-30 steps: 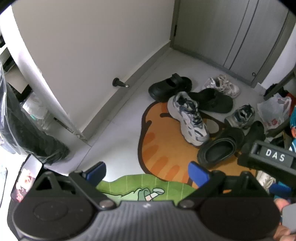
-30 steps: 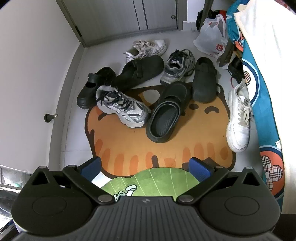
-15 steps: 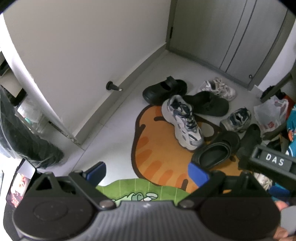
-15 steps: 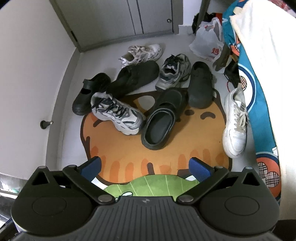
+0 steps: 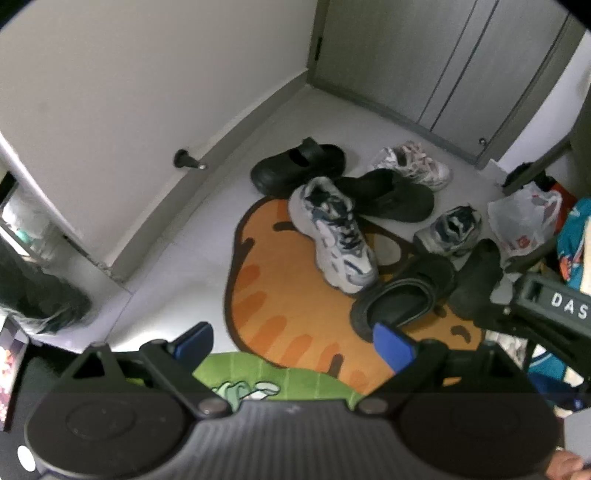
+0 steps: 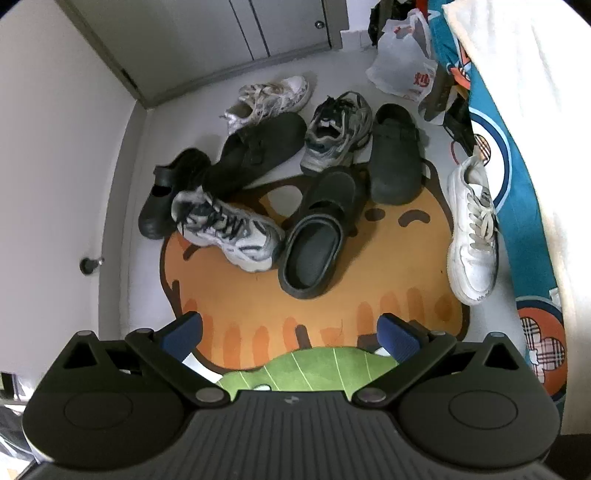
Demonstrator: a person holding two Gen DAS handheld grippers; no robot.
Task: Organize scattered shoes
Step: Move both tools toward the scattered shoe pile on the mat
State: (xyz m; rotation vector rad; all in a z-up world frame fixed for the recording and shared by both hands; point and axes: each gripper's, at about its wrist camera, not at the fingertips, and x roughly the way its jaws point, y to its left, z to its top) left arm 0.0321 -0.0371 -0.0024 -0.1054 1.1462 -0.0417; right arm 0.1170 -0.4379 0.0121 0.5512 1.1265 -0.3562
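Shoes lie jumbled mid-frame on orange mat [image 6: 314, 306]. Black slide [image 6: 314, 240] sits nearest, straight ahead of right claw [image 6: 291, 334], long axis tilted up-right. Both claws spread, empty; left claw [image 5: 291, 341] farther off.

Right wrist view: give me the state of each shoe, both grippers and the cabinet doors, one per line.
Left gripper: open, empty.
Right gripper: open, empty.
Grey-and-navy sneaker: upright on the mat, laced.
Black open-heel slipper: upright, toe on the mat.
Black clog: upright, beside the mat.
White sneaker: upright, laced, off the mat.
Grey worn sneaker: upright, laces loose.
Cabinet doors: shut.
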